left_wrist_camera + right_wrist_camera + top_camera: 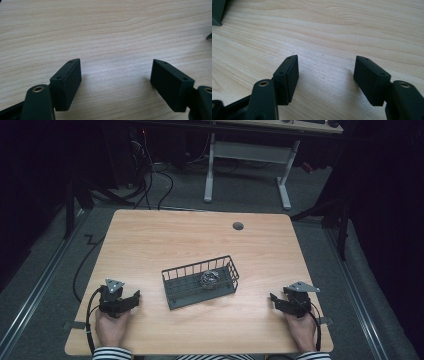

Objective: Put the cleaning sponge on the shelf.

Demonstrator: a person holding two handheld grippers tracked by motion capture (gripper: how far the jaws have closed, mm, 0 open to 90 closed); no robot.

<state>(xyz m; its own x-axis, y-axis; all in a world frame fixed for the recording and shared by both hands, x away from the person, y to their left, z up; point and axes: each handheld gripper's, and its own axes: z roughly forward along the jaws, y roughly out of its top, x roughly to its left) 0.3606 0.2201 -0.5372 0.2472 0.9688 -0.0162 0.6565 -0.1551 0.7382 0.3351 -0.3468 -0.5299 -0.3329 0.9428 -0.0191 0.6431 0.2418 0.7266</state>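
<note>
While both hands rest near the front edge of the tabletop (pixel 150 240), the wire basket (pixel 200 281) sits between them, a little farther from the person, its long side slanted across the wood. Inside it, toward its right half, lies a small rounded metallic thing (pixel 210 279) — it may be a ball of wire or a scrubber, though it is too small in the high view to tell.

The left gripper (pixel 134 298) lies low at the front left, its jaws pointing toward the basket and well apart from it. In the left gripper view the two black jaws stand wide apart over bare wood grain, with nothing between them.

The right gripper (pixel 274 299) lies at the front right, its jaws pointing left toward the basket — also well apart from it. In the right gripper view its jaws are likewise spread, with nothing between them, and a dark corner of the basket (pixel 217 12) shows at the upper left edge.

Striped sleeves (pixel 111 353) show at the bottom of the high view.
</note>
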